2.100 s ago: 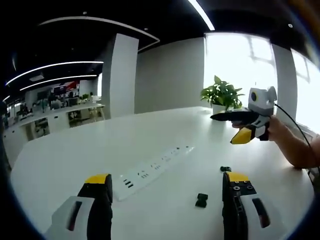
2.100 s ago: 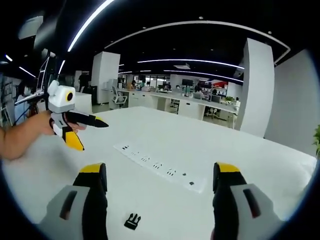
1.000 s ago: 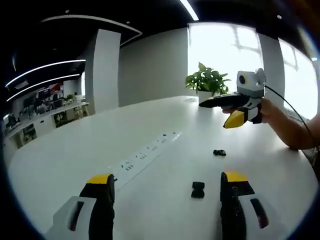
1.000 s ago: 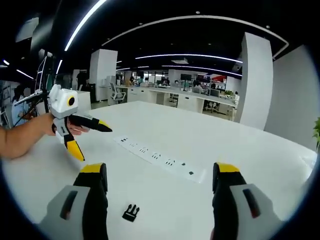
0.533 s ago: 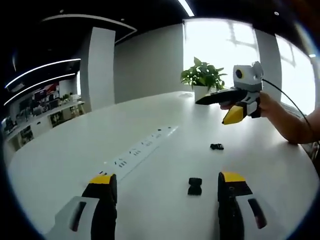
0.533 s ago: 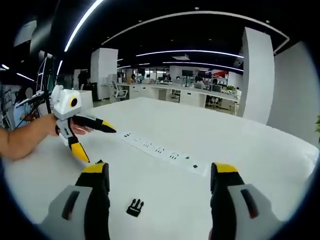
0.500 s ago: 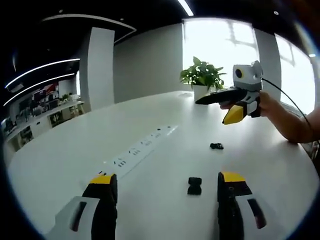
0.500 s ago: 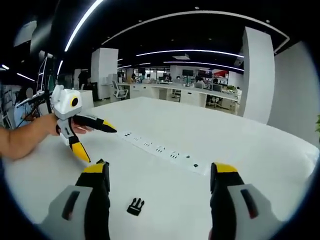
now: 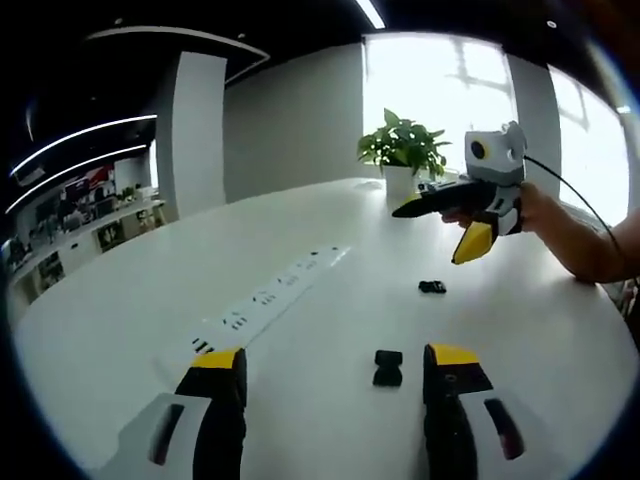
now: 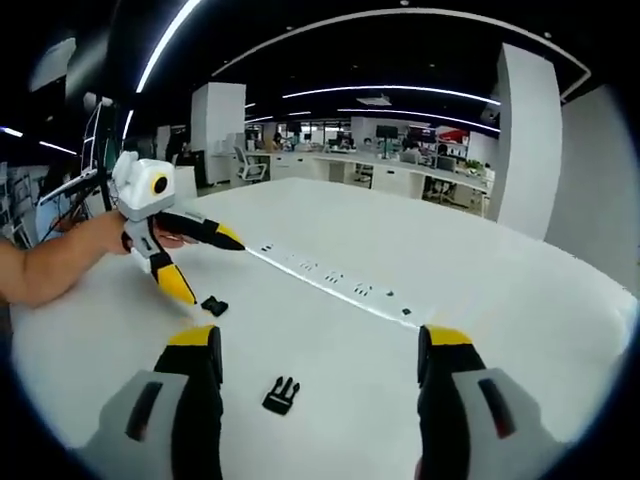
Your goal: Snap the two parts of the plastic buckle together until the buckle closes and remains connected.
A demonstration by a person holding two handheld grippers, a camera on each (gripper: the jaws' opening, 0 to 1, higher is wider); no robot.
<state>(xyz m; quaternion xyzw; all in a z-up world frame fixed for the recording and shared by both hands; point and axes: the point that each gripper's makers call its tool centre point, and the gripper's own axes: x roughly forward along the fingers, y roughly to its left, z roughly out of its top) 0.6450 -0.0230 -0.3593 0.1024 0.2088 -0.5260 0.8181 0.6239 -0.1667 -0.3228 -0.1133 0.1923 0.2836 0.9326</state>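
Left gripper (image 9: 335, 372): your jaws stand wide apart, holding nothing, low over the white table (image 9: 130, 300).
Power strip (image 9: 265, 298): lies flat on the table, left of your left jaw's line.
Socket half (image 9: 387, 367): on the table between your left jaws, nearer the right one; nothing touches it.
Pronged half (image 10: 282, 395): on the table between your right jaws.
Right gripper (image 10: 320, 351): spread wide, empty.

Left tool (image 9: 333, 372): black jaws, yellow tips (grey-white housings); right tool (image 10: 320, 352) alike.
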